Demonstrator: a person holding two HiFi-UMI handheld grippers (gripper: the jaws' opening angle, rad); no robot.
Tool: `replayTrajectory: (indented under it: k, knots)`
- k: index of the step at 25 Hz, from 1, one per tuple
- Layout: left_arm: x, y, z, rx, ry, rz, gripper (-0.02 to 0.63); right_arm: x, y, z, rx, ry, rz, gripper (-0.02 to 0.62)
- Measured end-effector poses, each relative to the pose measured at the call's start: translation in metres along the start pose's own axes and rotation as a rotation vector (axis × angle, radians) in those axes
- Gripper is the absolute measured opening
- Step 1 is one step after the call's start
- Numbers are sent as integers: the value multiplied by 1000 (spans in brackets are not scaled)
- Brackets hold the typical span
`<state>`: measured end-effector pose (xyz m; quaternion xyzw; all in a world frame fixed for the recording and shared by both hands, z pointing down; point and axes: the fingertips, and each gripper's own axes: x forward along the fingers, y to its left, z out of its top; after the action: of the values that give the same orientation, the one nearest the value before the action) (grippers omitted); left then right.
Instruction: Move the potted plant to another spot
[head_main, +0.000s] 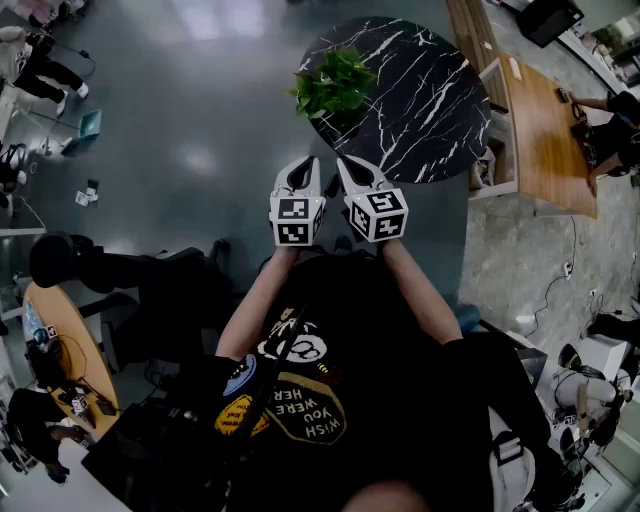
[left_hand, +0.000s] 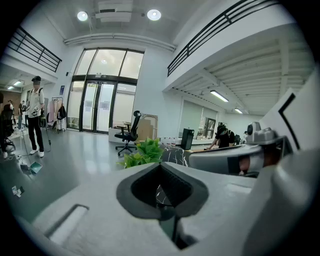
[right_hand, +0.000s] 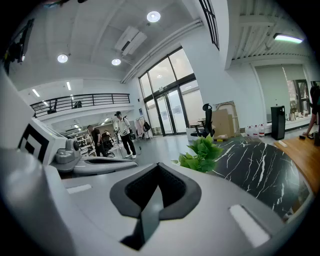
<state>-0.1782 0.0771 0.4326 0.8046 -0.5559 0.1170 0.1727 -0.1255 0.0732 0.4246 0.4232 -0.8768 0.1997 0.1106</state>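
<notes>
The potted plant (head_main: 333, 85), a bushy green one, stands near the left edge of a round black marble table (head_main: 430, 90). Both white grippers are held side by side in front of the table, short of its near edge and apart from the plant. My left gripper (head_main: 306, 162) has its jaws together with nothing between them, and so does my right gripper (head_main: 347, 162). The left gripper view has the plant (left_hand: 145, 152) just beyond the shut left gripper (left_hand: 161, 167). From the shut right gripper (right_hand: 159, 167), the plant (right_hand: 202, 150) shows ahead and slightly right on the table (right_hand: 260, 165).
A long wooden desk (head_main: 545, 130) with a seated person (head_main: 610, 115) stands right of the table. A black office chair (left_hand: 129, 135) and a standing person (left_hand: 35, 120) are across the grey floor. A small round wooden table (head_main: 55, 330) sits at the lower left.
</notes>
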Motion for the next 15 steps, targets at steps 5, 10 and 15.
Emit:
replayTrajectory:
  k: [5,10,15]
  knots:
    - [0,-1,-2,2,2,-2,3,0,-1,-3,0,1,-2,2]
    - [-2,2,-3,-6,5,0,5,1,-1,-4,11,-1,-8,2]
    - [-3,7,-7,-8,9,-4,5,4,3,-5,24,-4,-5,2]
